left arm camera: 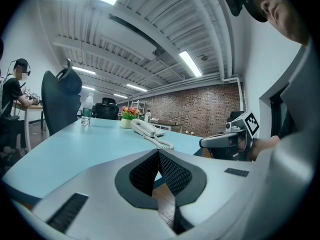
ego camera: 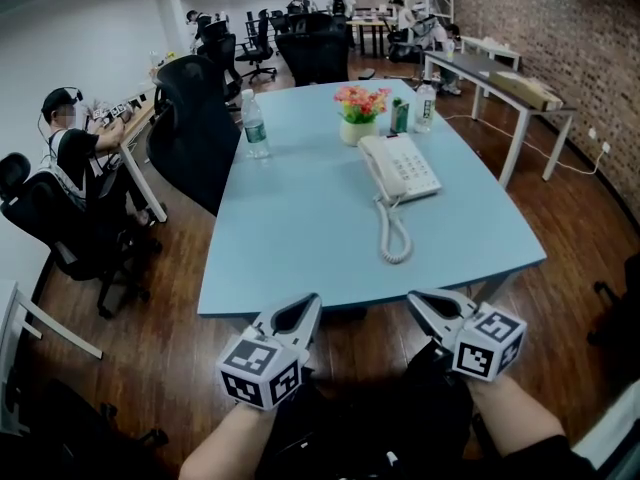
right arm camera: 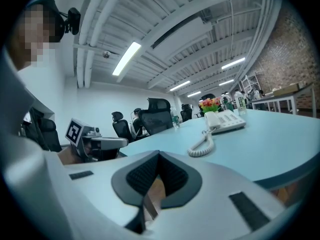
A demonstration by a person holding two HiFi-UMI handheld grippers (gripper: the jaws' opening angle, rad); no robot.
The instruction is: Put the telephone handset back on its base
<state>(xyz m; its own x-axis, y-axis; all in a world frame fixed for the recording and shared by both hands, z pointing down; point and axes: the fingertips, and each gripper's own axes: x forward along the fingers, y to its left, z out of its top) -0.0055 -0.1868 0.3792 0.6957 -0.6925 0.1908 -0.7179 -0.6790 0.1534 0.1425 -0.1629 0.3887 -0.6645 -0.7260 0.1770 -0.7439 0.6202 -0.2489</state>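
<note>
From the near edge, the tabletop (ego camera: 290, 243) gives open passage up to the phone (ego camera: 400, 166). Its coiled cord (ego camera: 392, 230) trails across that approach. A flowerpot (ego camera: 357, 128), can (ego camera: 400, 116) and bottle (ego camera: 425, 106) crowd just behind.

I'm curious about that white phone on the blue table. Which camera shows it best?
The head view: it looks down on the telephone, showing its keypad, handset and coiled cord whole. The left gripper view shows it small, low and side-on; the right gripper view likewise, though its cord reads clearer.
</note>
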